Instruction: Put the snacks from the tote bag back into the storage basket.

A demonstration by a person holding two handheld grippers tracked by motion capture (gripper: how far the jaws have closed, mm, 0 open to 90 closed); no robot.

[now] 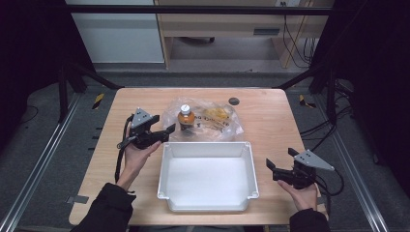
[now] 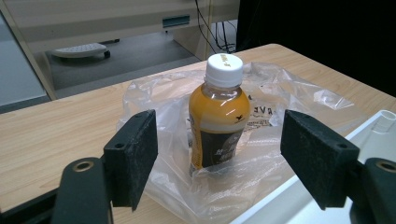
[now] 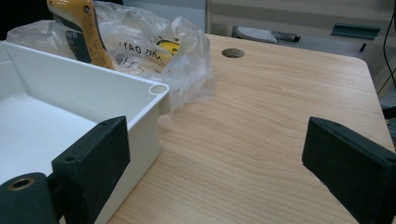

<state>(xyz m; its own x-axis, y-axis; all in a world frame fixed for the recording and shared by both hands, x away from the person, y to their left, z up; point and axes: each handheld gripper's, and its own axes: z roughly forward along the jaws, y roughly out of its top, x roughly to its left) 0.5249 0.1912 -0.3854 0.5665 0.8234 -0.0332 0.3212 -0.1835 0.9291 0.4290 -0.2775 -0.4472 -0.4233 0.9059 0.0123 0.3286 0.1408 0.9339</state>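
Left gripper [image 2: 219, 154], jaws spread wide, faces an upright bottle [image 2: 218, 114] just ahead between them; closing on the loose plastic bag [image 2: 289, 98] could topple it.

Bottle [image 1: 186, 117] standing upright on a plastic bag [image 1: 217, 121] lying at the tabletop's [image 1: 270, 116] far middle, tray [image 1: 208, 150] sitting just before the bag, left claw [image 1: 163, 126] hovering left of the bottle, right claw [image 1: 280, 158] hanging right of the tray

left gripper [image 1: 162, 126] jaws spread wide, right gripper [image 1: 280, 162] likewise agape
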